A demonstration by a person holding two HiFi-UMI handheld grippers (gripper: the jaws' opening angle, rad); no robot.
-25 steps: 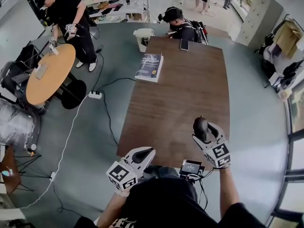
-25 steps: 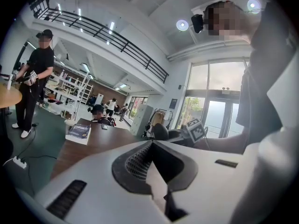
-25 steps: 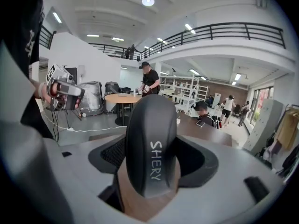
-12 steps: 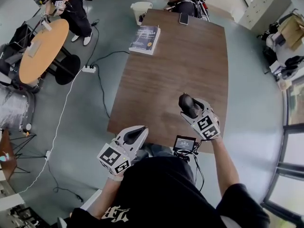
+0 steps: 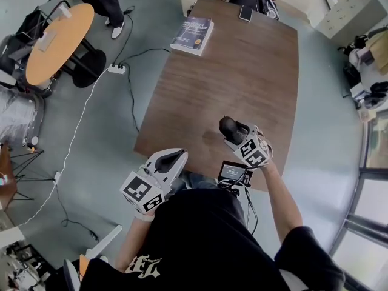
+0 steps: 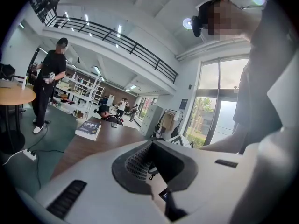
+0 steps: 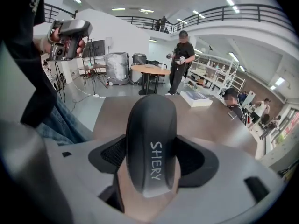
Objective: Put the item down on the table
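My right gripper point(image 5: 234, 133) is shut on a black rounded item point(image 7: 150, 139) with "SHERY" printed on it, which stands up between the jaws. In the head view this black item point(image 5: 228, 128) hangs over the near part of the brown wooden table point(image 5: 248, 77), a little in from its near edge. My left gripper point(image 5: 172, 160) is off the table's near left corner, over the floor beside the person's body. In the left gripper view the left gripper point(image 6: 152, 166) has its jaws together with nothing between them.
A dark book point(image 5: 193, 34) lies at the table's far left edge and a phone point(image 5: 245, 13) at the far end, by a seated person. A small screen device point(image 5: 233, 172) sits at the near edge. A round orange table point(image 5: 57, 35) and power strip point(image 5: 117, 69) are on the left.
The head camera has tipped, shifting the whole scene. My right gripper with the black item has moved left along the table's near part. The left gripper has kept its place by the body.
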